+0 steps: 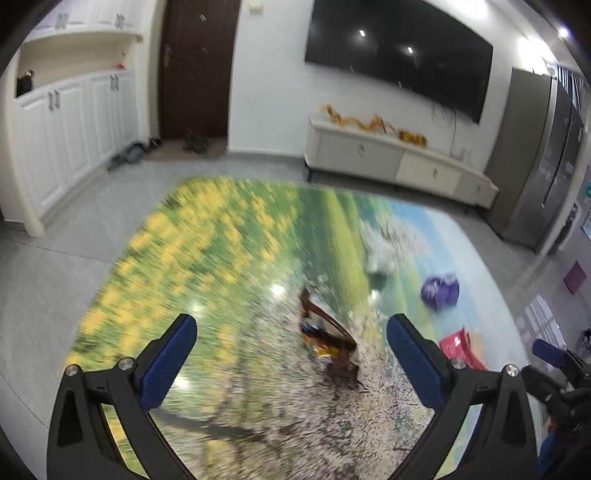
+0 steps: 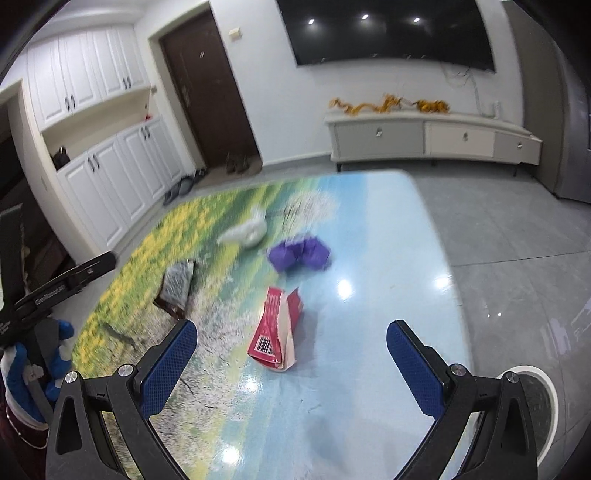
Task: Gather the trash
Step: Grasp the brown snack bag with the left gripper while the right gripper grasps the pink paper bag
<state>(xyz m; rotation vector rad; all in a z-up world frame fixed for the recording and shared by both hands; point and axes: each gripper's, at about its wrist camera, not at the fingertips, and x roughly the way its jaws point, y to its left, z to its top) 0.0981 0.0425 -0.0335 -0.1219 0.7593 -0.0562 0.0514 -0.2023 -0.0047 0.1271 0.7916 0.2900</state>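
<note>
Several pieces of trash lie on a table with a landscape print (image 2: 369, 229). A torn pink carton (image 2: 277, 332) lies just ahead of my right gripper (image 2: 291, 343), which is open and empty above the table. A crumpled purple wrapper (image 2: 298, 254), a white plastic bag (image 2: 245, 232) and a dark snack bag (image 2: 177, 286) lie farther off. My left gripper (image 1: 291, 341) is open and empty, with the dark snack bag (image 1: 327, 341) lying between its fingers farther on. The purple wrapper (image 1: 439, 290) and pink carton (image 1: 461, 349) lie to its right.
A white-rimmed bin (image 2: 535, 406) stands on the floor by the table's right edge. Beyond the table are a low TV cabinet (image 2: 432, 138), a wall TV (image 2: 384, 29), a dark door (image 2: 207, 88) and white cupboards (image 2: 110, 177). The right gripper shows in the left wrist view (image 1: 554, 362).
</note>
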